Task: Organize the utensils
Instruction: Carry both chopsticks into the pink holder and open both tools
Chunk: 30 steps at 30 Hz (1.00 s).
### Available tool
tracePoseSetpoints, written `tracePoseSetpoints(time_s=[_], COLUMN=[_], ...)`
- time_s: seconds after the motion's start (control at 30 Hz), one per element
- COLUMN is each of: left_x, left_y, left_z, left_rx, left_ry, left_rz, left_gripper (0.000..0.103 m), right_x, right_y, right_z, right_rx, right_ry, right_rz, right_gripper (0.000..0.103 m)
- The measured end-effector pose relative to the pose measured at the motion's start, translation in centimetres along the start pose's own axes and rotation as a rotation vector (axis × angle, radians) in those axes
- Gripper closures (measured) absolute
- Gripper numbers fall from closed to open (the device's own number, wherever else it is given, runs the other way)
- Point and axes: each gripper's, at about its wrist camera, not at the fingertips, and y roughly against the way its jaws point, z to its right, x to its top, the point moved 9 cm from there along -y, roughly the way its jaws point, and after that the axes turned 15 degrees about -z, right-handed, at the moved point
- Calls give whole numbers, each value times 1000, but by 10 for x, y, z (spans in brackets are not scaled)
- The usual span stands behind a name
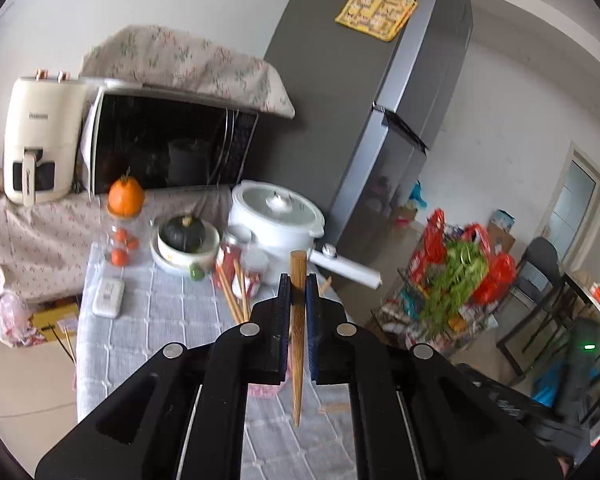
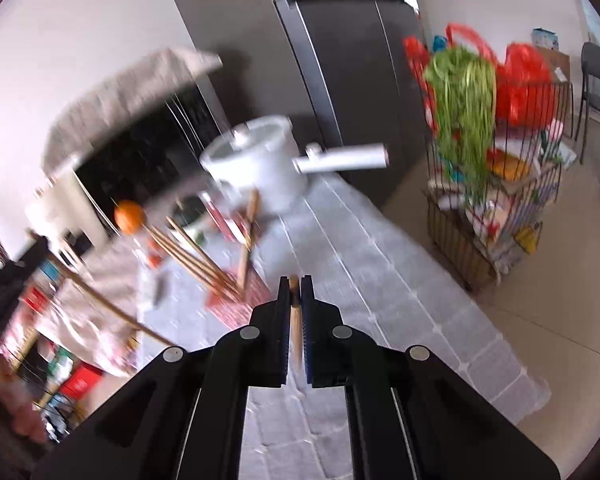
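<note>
Grey quilted cloth [image 1: 140, 320] covers the table under my two grippers. My left gripper [image 1: 298, 282] is squeezed tight on a wooden chopstick [image 1: 297, 340]. That stick stands almost upright between the blue pads, thick end up and pointed tip hanging down over the cloth. My right gripper [image 2: 295, 284] is squeezed tight on another chopstick [image 2: 296, 336], which also pokes out above and below the pads; this picture is blurry.

Just past my left gripper, at about eleven o'clock, more chopsticks [image 1: 232, 292] lean out of a red and white holder [image 1: 240, 268]. From the right wrist, the same bunch [image 2: 196, 260] sits at ten o'clock from that gripper. A white remote [image 1: 108, 297] lies flat on the cloth further left.

Farther back I see a green squash in a bowl [image 1: 186, 240], a jar with small oranges [image 1: 123, 240], and a white pot [image 1: 274, 216] with a long handle. Behind them are a black microwave [image 1: 168, 144], a cream air fryer [image 1: 40, 136] and a tall grey fridge [image 1: 340, 100]. At three o'clock, a wire rack [image 1: 440, 288] holds red bags and green vegetables.
</note>
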Motion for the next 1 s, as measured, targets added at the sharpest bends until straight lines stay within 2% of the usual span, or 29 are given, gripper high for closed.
tracePoseSetpoints(time_s=[0.17,0.3,0.4,0.43,0.47,0.53,0.63,0.7,0.87,1.0], left_x=[34,50,53,49,45,39,32,23,-8,-22], left_y=[-9,-35,-69,-85,-92,-86,-50,-28,10,13], left_z=[7,2,-3,-9,-14,-25,-39,-46,-72,-88], left_rx=[53,85,130,153,161,153,183,175,152,166], left_ry=[-13,-4,-4,2,20,64,96,120,178,200], left_rz=[68,60,9,-46,-73,-44,59,98,112,88], left_gripper=[97,97,94,91,83,79,66,58,58,58], right_x=[33,52,61,63,64,66,71,76,96,107], right_y=[27,34,35,34,33,29,27,27,17,-8], right_z=[-10,-16,-17,-19,-20,-22,-28,-34,-60,-76], right_rx=[58,85,84,85,89,109,117,120,116,73], right_ry=[-28,-34,-24,-24,-25,-29,-31,-27,-21,-13], right_rz=[60,89,103,102,98,79,79,89,122,134], right_gripper=[98,98,98,98,98,98,98,98,98,98])
